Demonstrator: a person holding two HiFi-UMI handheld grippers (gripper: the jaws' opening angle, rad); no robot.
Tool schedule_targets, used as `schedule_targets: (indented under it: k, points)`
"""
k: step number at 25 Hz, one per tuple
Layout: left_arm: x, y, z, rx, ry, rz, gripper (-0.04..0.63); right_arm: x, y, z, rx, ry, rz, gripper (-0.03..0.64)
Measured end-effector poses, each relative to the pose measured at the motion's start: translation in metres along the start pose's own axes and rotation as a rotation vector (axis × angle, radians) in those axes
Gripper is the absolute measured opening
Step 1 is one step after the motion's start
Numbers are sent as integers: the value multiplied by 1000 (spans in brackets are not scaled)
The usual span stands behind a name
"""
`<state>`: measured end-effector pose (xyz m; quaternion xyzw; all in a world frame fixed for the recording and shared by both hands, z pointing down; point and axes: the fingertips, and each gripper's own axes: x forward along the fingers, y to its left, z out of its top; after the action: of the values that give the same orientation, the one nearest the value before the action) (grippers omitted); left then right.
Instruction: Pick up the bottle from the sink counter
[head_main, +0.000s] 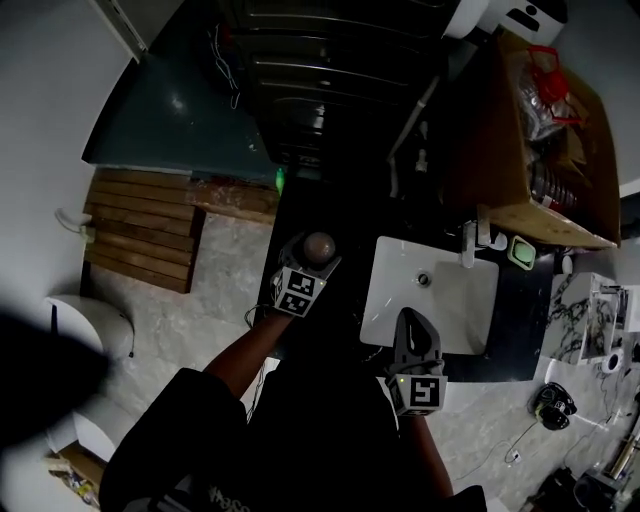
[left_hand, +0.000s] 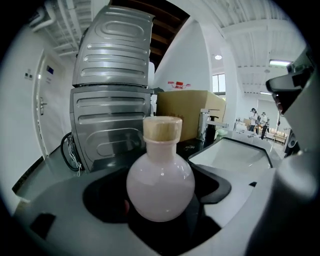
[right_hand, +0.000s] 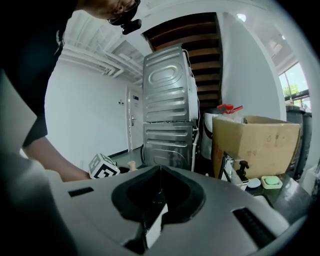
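A round, milky pale-pink bottle (left_hand: 160, 186) with a wooden cap (left_hand: 162, 129) sits upright between the jaws of my left gripper (left_hand: 161, 207), which is shut on its belly. In the head view the bottle (head_main: 321, 243) and left gripper (head_main: 311, 259) are over the black counter (head_main: 340, 215), just left of the white sink (head_main: 455, 300). Whether the bottle's base touches the counter is hidden. My right gripper (head_main: 410, 320) hovers at the sink's front edge, its jaws (right_hand: 159, 195) shut with nothing in them. The right gripper view also catches the left gripper's marker cube (right_hand: 104, 172).
A faucet (head_main: 470, 240) and green soap dish (head_main: 521, 252) stand behind the sink. A cardboard box (head_main: 550, 150) fills the counter's far right. Stacked metal appliances (left_hand: 112, 100) rise behind the counter. Wooden slats (head_main: 145, 230) lie on the floor at left.
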<state>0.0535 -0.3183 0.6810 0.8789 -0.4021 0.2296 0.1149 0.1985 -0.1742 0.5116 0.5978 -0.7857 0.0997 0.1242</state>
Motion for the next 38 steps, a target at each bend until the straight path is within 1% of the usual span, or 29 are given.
schedule_targets:
  k: [2, 6, 8, 10, 12, 18, 22, 25, 28, 31, 35, 38]
  points:
    - [-9, -10, 12, -11, -17, -5, 379, 4, -7, 5, 1, -8, 14, 38]
    - [-35, -36, 43, -33, -50, -38, 379, 8, -18, 13, 18, -21, 12, 38]
    - [-47, -46, 56, -46, -72, -39, 379, 10, -23, 16, 25, -28, 19, 38]
    - [-59, -52, 72, -78, -103, -25, 379, 14, -26, 19, 28, -30, 30, 38]
    - [-73, -56, 86, -100, -117, -6, 379, 16, -29, 24, 27, -37, 44, 38]
    - [-114, -76, 119, -110, -161, 42, 379, 8, -40, 52, 61, -106, 101, 38]
    - [-134, -92, 138, -134, -187, 61, 379, 0, -43, 64, 38, -138, 117, 38]
    - [-143, -97, 151, -112, -219, 115, 379, -2, -39, 64, 29, -129, 151, 38]
    - [-147, -99, 160, -82, -241, 155, 379, -4, -40, 65, 23, -128, 162, 38]
    - [-152, -98, 169, -98, -264, 174, 379, -4, -41, 67, 4, -116, 167, 38]
    - [-155, -94, 172, -108, -286, 197, 379, -6, -42, 74, -20, -116, 153, 38]
    - [-157, -90, 177, -101, -297, 203, 379, -7, -44, 81, -21, -127, 134, 38]
